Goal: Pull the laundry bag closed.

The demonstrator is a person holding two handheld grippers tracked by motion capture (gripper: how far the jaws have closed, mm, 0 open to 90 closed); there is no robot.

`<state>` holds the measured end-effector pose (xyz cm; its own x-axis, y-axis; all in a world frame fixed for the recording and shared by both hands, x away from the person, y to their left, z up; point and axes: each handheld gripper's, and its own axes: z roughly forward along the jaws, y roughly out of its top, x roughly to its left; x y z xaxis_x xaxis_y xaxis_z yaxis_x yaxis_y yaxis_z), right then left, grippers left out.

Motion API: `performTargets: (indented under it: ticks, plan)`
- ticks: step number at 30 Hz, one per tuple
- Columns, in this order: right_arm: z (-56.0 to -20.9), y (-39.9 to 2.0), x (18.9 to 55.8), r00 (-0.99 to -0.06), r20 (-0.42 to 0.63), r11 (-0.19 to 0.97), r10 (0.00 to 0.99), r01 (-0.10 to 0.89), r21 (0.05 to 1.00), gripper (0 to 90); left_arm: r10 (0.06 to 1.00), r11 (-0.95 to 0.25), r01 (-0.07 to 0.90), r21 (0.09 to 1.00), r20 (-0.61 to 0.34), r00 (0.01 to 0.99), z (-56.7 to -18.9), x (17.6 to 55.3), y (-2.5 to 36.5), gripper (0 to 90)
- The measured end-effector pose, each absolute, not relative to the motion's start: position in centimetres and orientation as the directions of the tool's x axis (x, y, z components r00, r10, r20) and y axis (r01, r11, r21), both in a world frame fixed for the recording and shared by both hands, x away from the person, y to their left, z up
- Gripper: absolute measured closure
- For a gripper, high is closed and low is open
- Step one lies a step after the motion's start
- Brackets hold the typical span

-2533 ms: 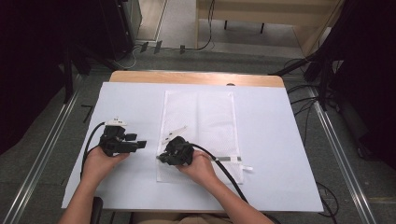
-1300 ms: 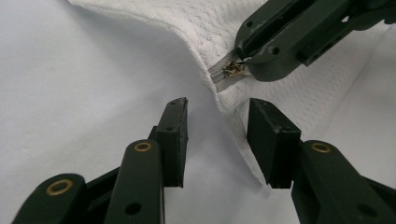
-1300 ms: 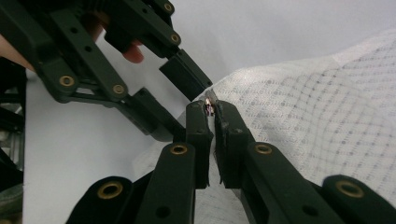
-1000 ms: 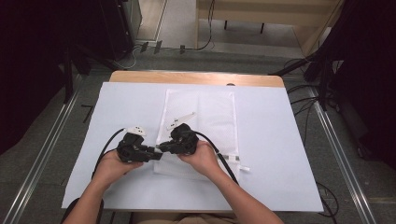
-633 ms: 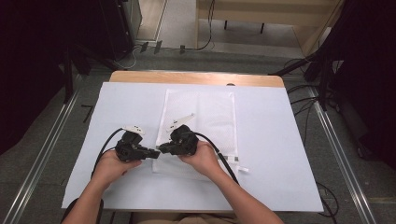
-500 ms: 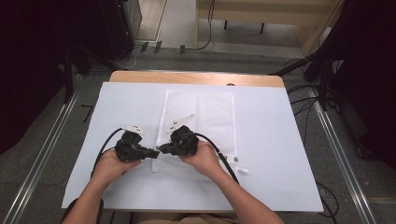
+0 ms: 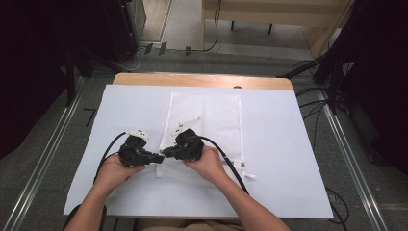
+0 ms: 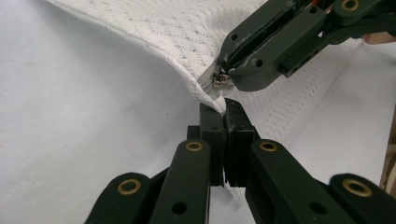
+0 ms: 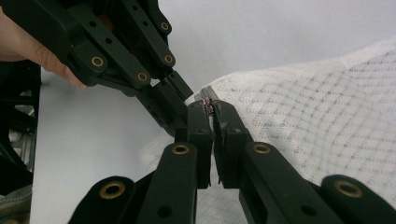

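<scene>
The mesh bag (image 7: 211, 122) stretches away from the person, its near-left corner pinched by both closed grippers, left gripper (image 8: 225, 109) just beside right gripper (image 9: 209, 108).

a mesh bag (image 7: 214, 120) lies in the middle of a sheet (image 7: 288, 144) that covers the table (image 7: 202, 80). the left gripper (image 7: 159, 157) and right gripper (image 7: 166, 152) meet at the bag's near left corner.

Bare forearms, no sleeves. Black left gripper (image 7: 156, 157) and right gripper (image 7: 164, 152), brass-coloured rivets on linkages, black cables trailing, grey three-cornered plates on top.
</scene>
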<state>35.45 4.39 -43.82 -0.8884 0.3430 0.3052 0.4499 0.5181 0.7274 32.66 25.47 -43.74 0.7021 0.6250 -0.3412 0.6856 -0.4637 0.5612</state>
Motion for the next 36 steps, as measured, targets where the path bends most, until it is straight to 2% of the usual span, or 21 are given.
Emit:
performTargets:
  ticks: [8, 20, 31, 36]
  plan:
    - [-43.9, 4.5, 35.4, -0.892, 0.3, 0.527, 0.339, 0.444, 0.725, 87.8, 0.621, -0.475, 0.678, 0.561, -0.332, 0.71, -43.7, 32.6, 25.4, 89.3]
    - [-43.9, 3.6, 35.3, -0.924, 0.257, 0.571, 0.284, 0.378, 0.729, 88.3, 0.623, -0.465, 0.684, 0.562, -0.342, 0.704, -43.5, 32.6, 25.9, 90.0]
    - [-44.0, 3.1, 34.9, -0.933, 0.216, 0.58, 0.287, 0.349, 0.736, 88.4, 0.622, -0.464, 0.685, 0.561, -0.345, 0.703, -43.5, 32.6, 25.8, 90.0]
    - [-44.2, 3.4, 34.9, -0.921, 0.251, 0.564, 0.298, 0.382, 0.732, 88.3, 0.623, -0.463, 0.693, 0.553, -0.353, 0.698, -43.8, 32.8, 25.8, 87.4]
